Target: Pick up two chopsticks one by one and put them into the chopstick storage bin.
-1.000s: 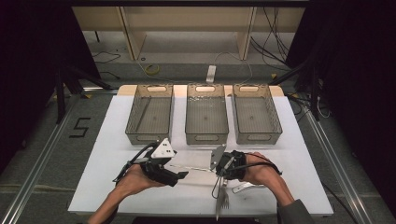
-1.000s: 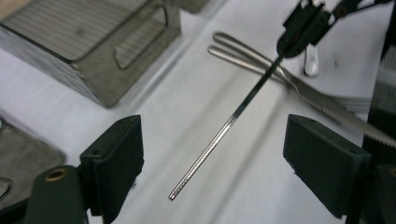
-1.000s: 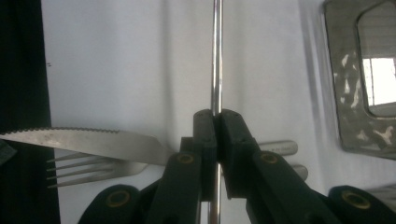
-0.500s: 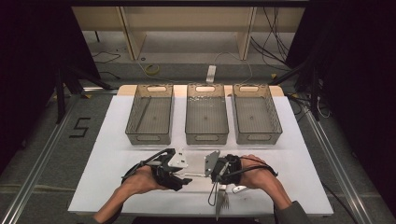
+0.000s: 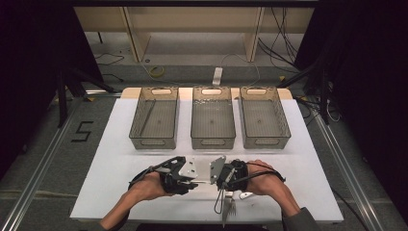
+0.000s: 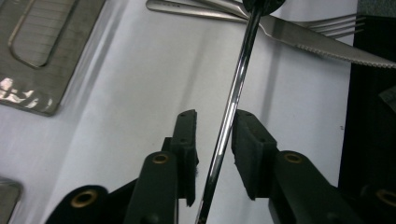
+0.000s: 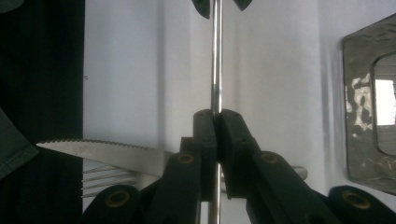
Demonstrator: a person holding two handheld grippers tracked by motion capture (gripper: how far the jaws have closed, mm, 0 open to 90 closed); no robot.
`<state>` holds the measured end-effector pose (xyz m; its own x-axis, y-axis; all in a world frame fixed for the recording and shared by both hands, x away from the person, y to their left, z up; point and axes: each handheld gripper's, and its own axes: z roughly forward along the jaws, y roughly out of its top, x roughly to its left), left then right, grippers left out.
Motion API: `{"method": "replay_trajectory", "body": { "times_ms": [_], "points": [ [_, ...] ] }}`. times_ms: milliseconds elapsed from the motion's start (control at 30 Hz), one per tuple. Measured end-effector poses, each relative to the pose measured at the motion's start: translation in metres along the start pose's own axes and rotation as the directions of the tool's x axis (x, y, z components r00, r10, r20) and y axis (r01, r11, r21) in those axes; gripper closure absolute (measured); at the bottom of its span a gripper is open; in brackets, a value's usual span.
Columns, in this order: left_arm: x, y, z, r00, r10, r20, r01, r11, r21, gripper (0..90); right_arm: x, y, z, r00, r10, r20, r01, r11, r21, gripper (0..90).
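Observation:
A thin shiny metal rod, much like a chopstick, spans the short gap between my two grippers near the table's front edge. My right gripper is shut on the rod, its pads pressed together around it. My left gripper faces it from the left, and the rod runs between its jaws. Those jaws have just been closing. The rod lies against one pad and a gap still shows at the other. From above, the left gripper and right gripper nearly meet tip to tip.
A serrated knife and a fork lie on the white table by my right gripper, reaching toward the front edge. Three clear trays stand in a row farther back; the left one holds a thin stick.
My left gripper has moved right toward the right gripper, and its jaws have narrowed around the rod. The right gripper has kept still, shut on the rod.

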<state>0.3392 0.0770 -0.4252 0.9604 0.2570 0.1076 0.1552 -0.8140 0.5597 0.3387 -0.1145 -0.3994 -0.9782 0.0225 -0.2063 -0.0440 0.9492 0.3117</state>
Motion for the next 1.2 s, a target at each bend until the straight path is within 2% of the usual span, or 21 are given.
{"method": "replay_trajectory", "body": {
  "times_ms": [200,267,333,367,400,467,500,600,633,667,800,1000,1067,1100,1200],
  "points": [
    [-0.003,0.001,0.001,0.9985,0.04,0.037,-0.04,0.9992,0.01,79.9,0.001,0.0,0.001,0.9997,-0.019,-0.014,0.019,1.0,-0.004,85.9],
    [-0.004,0.001,0.001,0.9979,0.041,0.05,-0.042,0.9991,0.009,81.0,0.001,-0.001,0.001,0.9994,-0.024,-0.024,0.024,1.0,-0.007,85.3],
    [-0.005,0.001,0.002,0.9962,0.042,0.076,-0.043,0.999,0.009,83.5,0.0,-0.002,0.001,0.9997,-0.009,-0.022,0.009,1.0,-0.004,82.1],
    [-0.005,0.001,0.002,0.9958,0.033,0.086,-0.034,0.9994,0.008,84.5,-0.002,-0.002,0.0,0.9999,0.003,-0.014,-0.004,1.0,-0.012,80.3],
    [-0.005,0.0,0.003,0.9964,0.025,0.08,-0.026,0.9996,0.014,84.8,-0.004,-0.004,0.0,0.9992,0.029,-0.027,-0.029,1.0,-0.01,74.5],
    [-0.002,-0.002,0.003,0.9979,0.0,0.065,-0.001,0.9999,0.015,84.9,-0.007,-0.007,-0.002,0.9988,0.046,-0.018,-0.046,0.999,-0.02,64.8],
    [0.001,-0.003,0.002,0.9984,-0.02,0.053,0.019,0.9998,0.011,84.9,-0.007,-0.009,-0.004,0.9973,0.072,-0.015,-0.072,0.997,-0.02,60.6],
    [0.009,-0.006,-0.001,0.9966,-0.081,0.013,0.081,0.9967,0.004,84.9,-0.011,-0.015,-0.01,0.9934,0.115,0.006,-0.114,0.99,-0.077,49.7],
    [0.011,-0.008,-0.002,0.995,-0.1,0.0,0.1,0.995,-0.002,84.9,-0.013,-0.019,-0.015,0.989,0.146,0.02,-0.143,0.983,-0.118,45.7],
    [0.013,-0.009,-0.003,0.9927,-0.12,-0.01,0.12,0.9927,-0.008,84.9,-0.013,-0.019,-0.015,0.989,0.146,0.02,-0.143,0.983,-0.118,45.7],
    [0.021,-0.015,-0.008,0.9808,-0.189,-0.046,0.188,0.9816,-0.033,84.9,-0.015,-0.03,-0.021,0.9743,0.223,0.033,-0.214,0.962,-0.172,40.7],
    [0.032,-0.022,-0.018,0.9569,-0.275,-0.092,0.268,0.9596,-0.088,84.9,-0.015,-0.046,-0.018,0.9563,0.288,0.049,-0.275,0.943,-0.186,36.0],
    [0.035,-0.025,-0.021,0.9501,-0.294,-0.103,0.283,0.9529,-0.108,84.9,-0.014,-0.05,-0.016,0.9544,0.294,0.049,-0.281,0.942,-0.184,34.8],
    [0.037,-0.027,-0.023,0.9436,-0.314,-0.106,0.301,0.9459,-0.121,84.9,-0.014,-0.052,-0.016,0.9516,0.303,0.049,-0.29,0.939,-0.184,34.2],
    [0.042,-0.031,-0.029,0.932,-0.342,-0.12,0.324,0.9346,-0.147,84.9,-0.012,-0.057,-0.013,0.9476,0.316,0.048,-0.303,0.935,-0.183,32.8]
  ]
}}
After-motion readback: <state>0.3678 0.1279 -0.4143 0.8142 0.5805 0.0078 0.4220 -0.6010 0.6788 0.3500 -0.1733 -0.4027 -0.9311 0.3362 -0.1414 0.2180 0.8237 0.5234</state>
